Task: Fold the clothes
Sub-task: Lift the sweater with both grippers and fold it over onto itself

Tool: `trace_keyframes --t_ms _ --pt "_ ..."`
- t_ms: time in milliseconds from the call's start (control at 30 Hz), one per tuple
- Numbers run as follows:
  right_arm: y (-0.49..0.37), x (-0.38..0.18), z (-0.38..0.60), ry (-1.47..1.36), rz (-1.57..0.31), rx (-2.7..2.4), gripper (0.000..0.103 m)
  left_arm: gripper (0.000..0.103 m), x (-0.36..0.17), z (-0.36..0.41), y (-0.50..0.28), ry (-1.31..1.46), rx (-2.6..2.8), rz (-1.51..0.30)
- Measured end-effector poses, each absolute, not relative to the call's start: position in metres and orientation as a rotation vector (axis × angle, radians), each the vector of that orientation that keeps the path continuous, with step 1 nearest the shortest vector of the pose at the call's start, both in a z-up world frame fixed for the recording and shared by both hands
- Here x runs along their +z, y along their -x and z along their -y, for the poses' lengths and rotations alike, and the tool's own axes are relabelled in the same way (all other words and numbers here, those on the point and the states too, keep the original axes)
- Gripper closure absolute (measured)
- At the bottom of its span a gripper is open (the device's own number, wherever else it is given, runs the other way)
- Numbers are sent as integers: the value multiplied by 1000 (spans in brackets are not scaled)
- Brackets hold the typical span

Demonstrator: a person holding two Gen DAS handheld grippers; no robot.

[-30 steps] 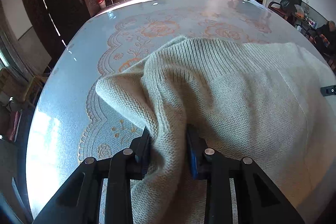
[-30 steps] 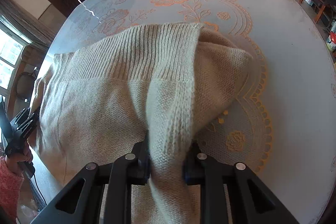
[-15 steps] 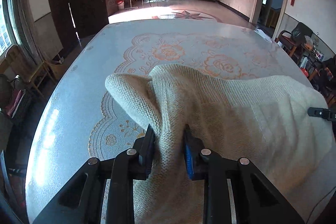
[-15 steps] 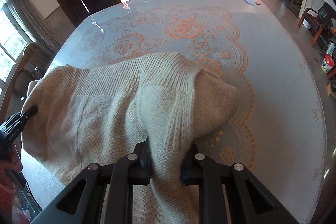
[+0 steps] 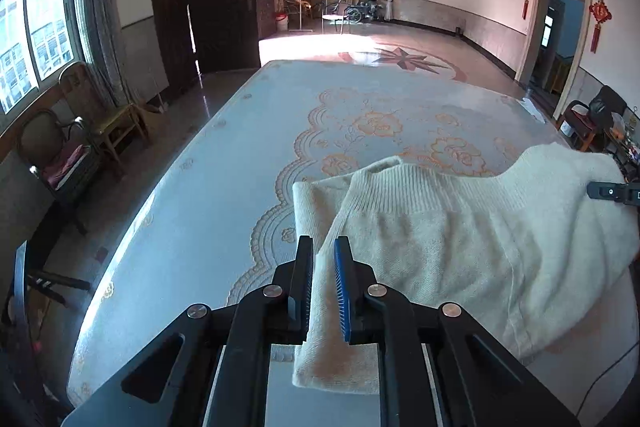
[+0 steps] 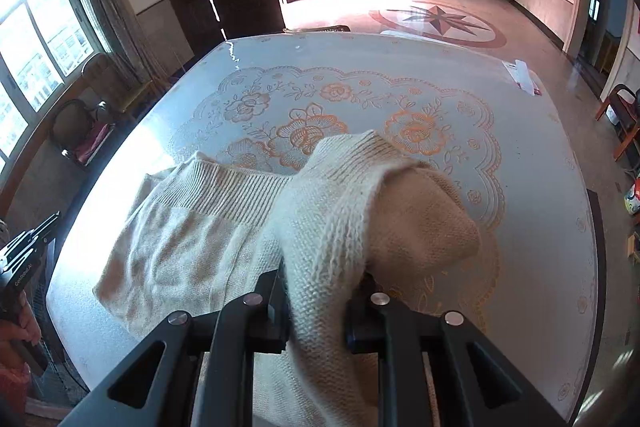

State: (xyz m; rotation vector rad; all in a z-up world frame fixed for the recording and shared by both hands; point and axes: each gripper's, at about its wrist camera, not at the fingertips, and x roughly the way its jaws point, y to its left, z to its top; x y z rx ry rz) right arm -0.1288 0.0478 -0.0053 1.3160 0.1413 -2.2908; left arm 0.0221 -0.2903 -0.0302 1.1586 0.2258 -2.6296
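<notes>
Near the surface's [image 5: 192, 211] front edge, your left hand-held gripper [image 5: 323, 283] pinches one fold of the cream knit sweater [image 5: 460, 239], and your right hand-held gripper [image 6: 320, 291] clamps another bunch, the sweater's far part resting on the floral cloth [image 6: 360, 99].

the sweater [image 5: 460, 247] is showing cream knit, ribbed along its hem (warmer beige in the right wrist view [image 6: 224, 243]). the tablecloth [image 5: 248, 163] is looking pale blue-white with orange flower and scallop patterns. the black left gripper [image 5: 323, 283] is wearing one blue pad.
</notes>
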Motion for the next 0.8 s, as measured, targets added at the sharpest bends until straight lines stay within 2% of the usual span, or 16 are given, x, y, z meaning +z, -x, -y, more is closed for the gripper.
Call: trace_keyframes --t_ms 67,100,133,300,567,600,733,767,800 --pt "133 -11 -54 -1340 -134 -2280 85 79 -50 308 -17 -1277 -2573 -298" --pt "135 -13 -58 -1353 -126 -2275 85 64 -58 316 -15 -1318 -2560 -338" --pt "136 -15 -63 -1365 -118 -2276 85 55 -64 323 -11 -1336 -2553 -362" --pt "146 -31 -84 -1427 -66 -2291 85 35 -91 351 21 -1446 -2550 -484" --pt "159 -50 -108 -1510 22 -2316 85 35 -136 351 85 -1727 -2556 -572" --pt "159 -51 -109 -1513 29 -2320 85 31 -134 349 87 -1693 -2592 -569" --pt "158 -52 -113 -1528 59 -2327 85 32 -133 339 97 -1693 -2637 -581" --pt "157 -53 -114 -1532 65 -2328 85 35 -132 335 98 -1686 -2641 -559" --pt "156 -53 -115 -1535 71 -2329 85 53 -131 332 98 -1680 -2646 -541"
